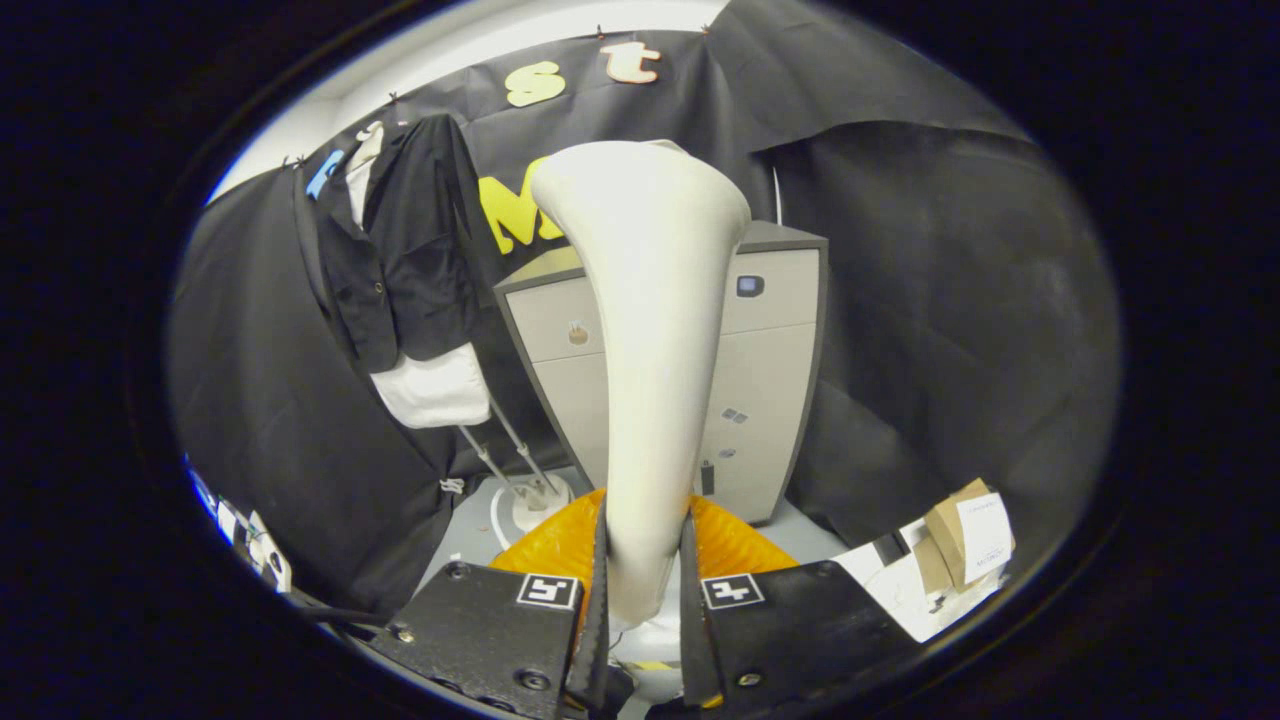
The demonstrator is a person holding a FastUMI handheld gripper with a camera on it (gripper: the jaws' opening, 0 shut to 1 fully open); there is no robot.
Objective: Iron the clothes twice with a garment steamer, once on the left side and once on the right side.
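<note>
My gripper (645,580) is shut on the handle of a cream-white garment steamer (650,330), which rises upright between the fingers and flares to a wide head at the top. A dark short-sleeved shirt (400,250) hangs over a white layer on a stand, beyond the fingers to the left, well apart from the steamer head. The stand's thin metal legs (505,450) run down to a round white base. The steamer's front face is turned away from me.
A grey cabinet (770,380) stands straight behind the steamer. An orange ribbed thing (550,545) lies on the floor just ahead of the fingers. Cardboard boxes and white papers (950,560) sit on the floor to the right. Black cloth walls the booth.
</note>
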